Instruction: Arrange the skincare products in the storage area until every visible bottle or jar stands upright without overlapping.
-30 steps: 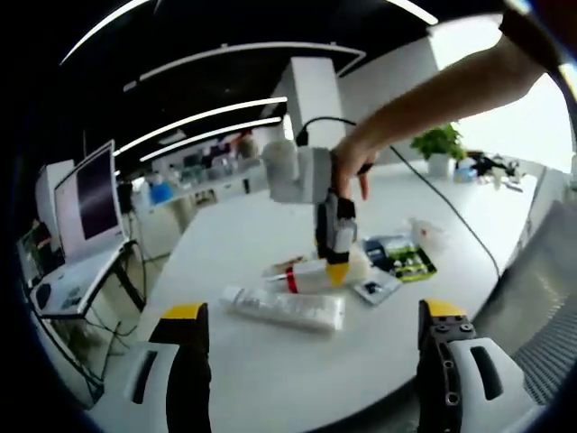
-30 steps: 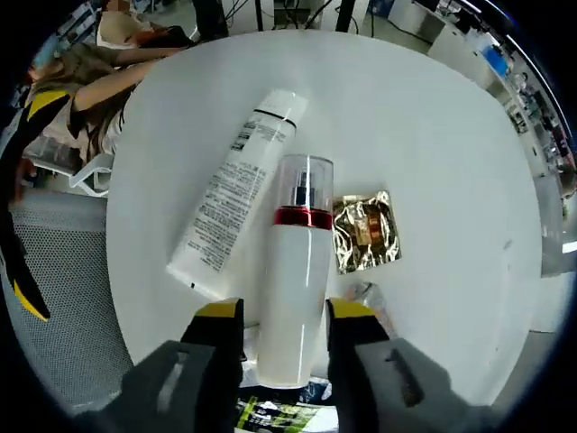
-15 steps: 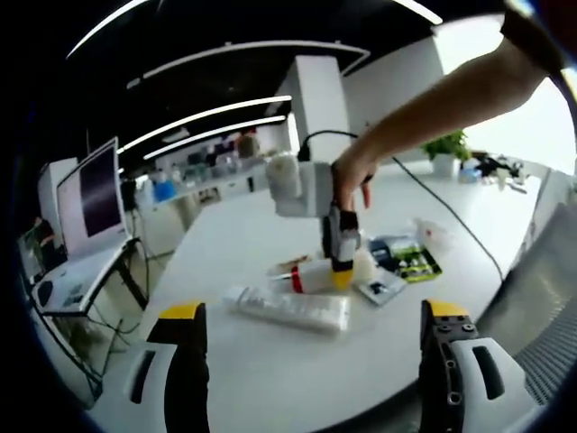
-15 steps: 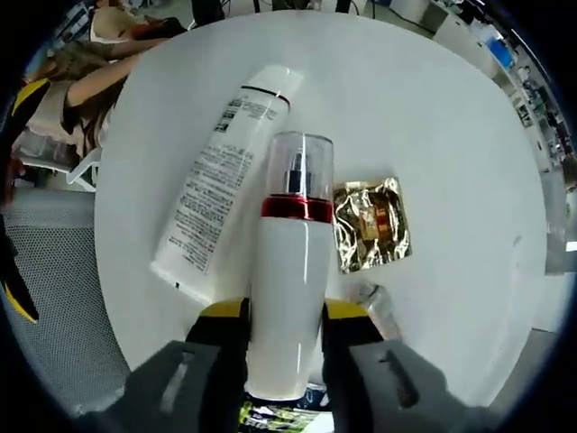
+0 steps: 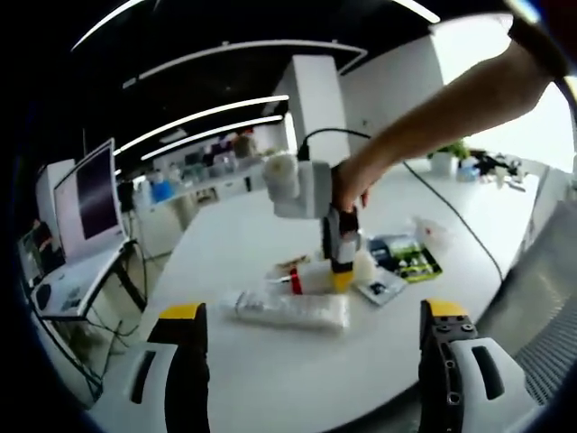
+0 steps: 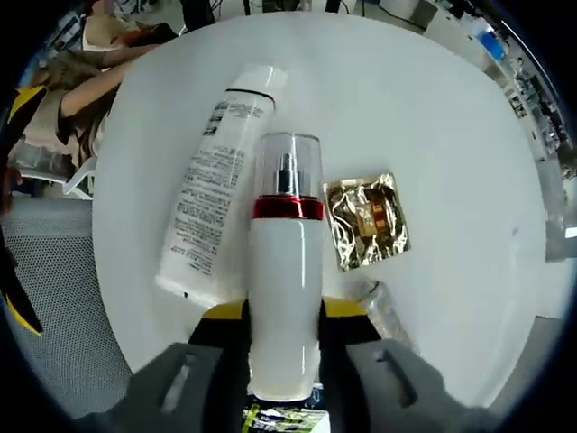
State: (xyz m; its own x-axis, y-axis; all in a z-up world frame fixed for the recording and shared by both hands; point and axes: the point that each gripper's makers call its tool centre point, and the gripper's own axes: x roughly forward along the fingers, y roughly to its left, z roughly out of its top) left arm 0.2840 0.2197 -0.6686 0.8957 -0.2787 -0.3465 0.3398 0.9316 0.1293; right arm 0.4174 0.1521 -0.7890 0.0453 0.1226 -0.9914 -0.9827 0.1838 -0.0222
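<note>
My right gripper (image 6: 284,317), jaws now clamped on the white pump bottle w/ red collar (image 6: 285,289), has lifted it off the white table (image 6: 433,117)—ready to upend; left gripper (image 5: 311,316) wide, idle.

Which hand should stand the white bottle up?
The right. The right hand-held gripper is already shut around the white pump bottle with a red collar and clear cap, which is lying down. The left hand-held gripper hangs open, apart from it.
</note>
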